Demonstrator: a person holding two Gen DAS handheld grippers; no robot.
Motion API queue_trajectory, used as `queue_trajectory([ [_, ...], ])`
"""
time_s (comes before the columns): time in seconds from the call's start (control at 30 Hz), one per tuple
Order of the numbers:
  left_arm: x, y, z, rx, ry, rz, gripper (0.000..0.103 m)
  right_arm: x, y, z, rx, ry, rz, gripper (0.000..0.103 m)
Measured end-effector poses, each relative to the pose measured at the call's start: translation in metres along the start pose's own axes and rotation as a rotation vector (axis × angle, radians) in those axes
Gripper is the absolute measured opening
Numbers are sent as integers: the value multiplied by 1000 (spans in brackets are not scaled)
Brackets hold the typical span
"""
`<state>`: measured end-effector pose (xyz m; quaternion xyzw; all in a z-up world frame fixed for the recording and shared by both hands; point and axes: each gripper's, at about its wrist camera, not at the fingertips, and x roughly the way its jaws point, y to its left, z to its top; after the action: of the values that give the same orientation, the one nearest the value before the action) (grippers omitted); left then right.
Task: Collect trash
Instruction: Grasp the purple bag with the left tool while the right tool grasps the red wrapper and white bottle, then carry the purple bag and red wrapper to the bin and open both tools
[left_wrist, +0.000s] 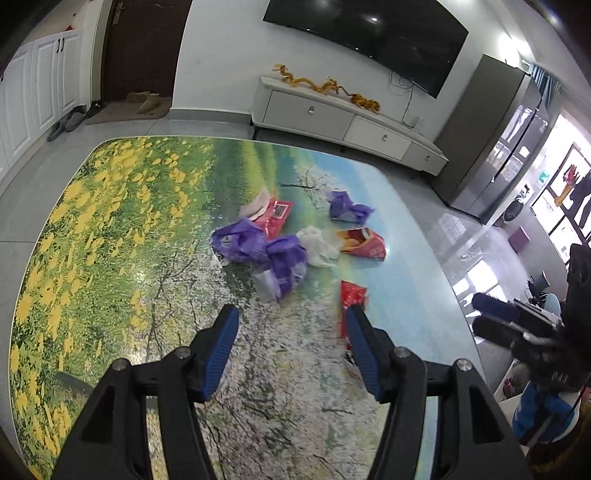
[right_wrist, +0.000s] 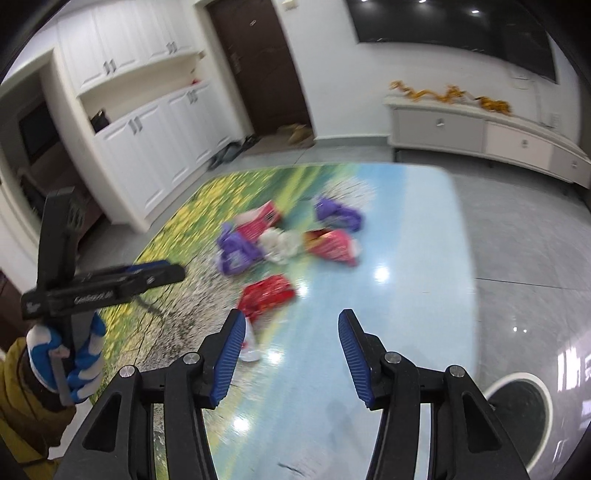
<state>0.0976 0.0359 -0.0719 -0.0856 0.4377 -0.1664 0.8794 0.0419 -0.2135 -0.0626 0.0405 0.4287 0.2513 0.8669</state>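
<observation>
A heap of trash lies mid-table: purple plastic bags (left_wrist: 258, 251), a white crumpled bag (left_wrist: 314, 243), red snack wrappers (left_wrist: 275, 218) and an orange-red wrapper (left_wrist: 364, 245). A separate purple bag (left_wrist: 347, 208) lies farther back. A red wrapper (left_wrist: 352, 295) lies nearest, just beyond my left gripper's right finger. My left gripper (left_wrist: 291, 314) is open and empty above the table. My right gripper (right_wrist: 291, 321) is open and empty; the red wrapper (right_wrist: 266, 295) sits just beyond its left finger. The heap (right_wrist: 280, 240) shows blurred there.
The table (left_wrist: 110, 221) has a printed flower-and-tree top. A white TV cabinet (left_wrist: 332, 118) and a grey fridge (left_wrist: 509, 140) stand beyond. A round dark bin (right_wrist: 517, 410) stands on the floor at the table's right. The other gripper (right_wrist: 99, 284) shows at left.
</observation>
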Motion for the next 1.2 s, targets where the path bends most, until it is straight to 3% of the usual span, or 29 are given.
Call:
queue_trajectory([
  [0.27,49,5,22,-1,43,70,59,58,17,1,-41,119,74,52],
  [0.63,83,9,29,-52,73,100,58,95,35,2,-85,194,111,52],
  [0.7,81,11,26,-59,63,94,54,96,37,0,-94,201,107,49],
  [0.73,80,12,24,-60,60,93,42,97,38,-1,-98,205,102,40],
  [0.87,74,14,19,-67,52,78,38,102,38,-4,-100,228,105,23],
  [1.2,26,8,4,-47,-13,54,36,70,36,-7,-87,171,124,21],
])
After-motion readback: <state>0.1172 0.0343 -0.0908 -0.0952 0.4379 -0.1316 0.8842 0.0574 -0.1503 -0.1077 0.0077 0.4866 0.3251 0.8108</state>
